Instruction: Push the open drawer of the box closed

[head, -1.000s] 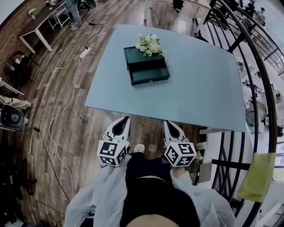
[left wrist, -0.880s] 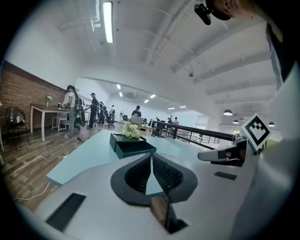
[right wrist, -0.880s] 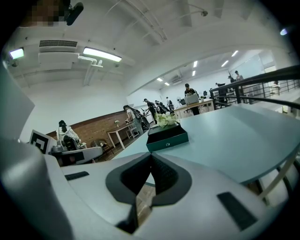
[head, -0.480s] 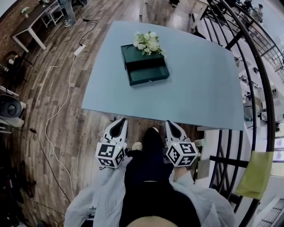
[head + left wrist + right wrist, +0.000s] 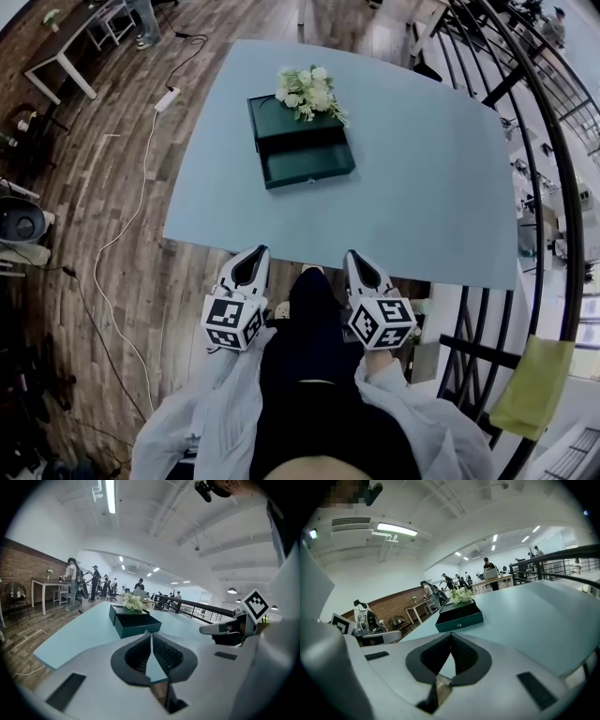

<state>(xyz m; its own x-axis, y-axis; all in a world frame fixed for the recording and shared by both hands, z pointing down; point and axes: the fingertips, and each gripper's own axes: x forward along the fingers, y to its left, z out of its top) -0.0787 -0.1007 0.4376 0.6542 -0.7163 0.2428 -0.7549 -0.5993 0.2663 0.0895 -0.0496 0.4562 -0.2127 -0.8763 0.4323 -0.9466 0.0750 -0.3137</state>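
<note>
A dark green box (image 5: pixel 296 125) stands on the far half of the light blue table (image 5: pixel 422 187), with white flowers (image 5: pixel 305 91) on its lid. Its drawer (image 5: pixel 307 161) is pulled out toward me, and a small knob shows on the drawer front (image 5: pixel 459 620). Both grippers hang below the table's near edge, well short of the box. My left gripper (image 5: pixel 262 249) is shut and holds nothing; its jaws meet at the tip, and the box (image 5: pixel 135 620) lies straight beyond my left gripper (image 5: pixel 151 634). My right gripper (image 5: pixel 349 254) is likewise shut and empty, and past my right gripper (image 5: pixel 451 635) the box sits farther back.
A black metal railing (image 5: pixel 525 112) curves along the right side. To the left, a white cable (image 5: pixel 141 202) runs over the wooden floor. A white-legged table (image 5: pixel 66 47) stands far left with people beyond it. My dark trouser leg (image 5: pixel 309 300) is between the grippers.
The table and box have slid slightly lower and left in the head view as I stepped closer; my leg came forward between the grippers. Both grippers stay shut by the near edge.
</note>
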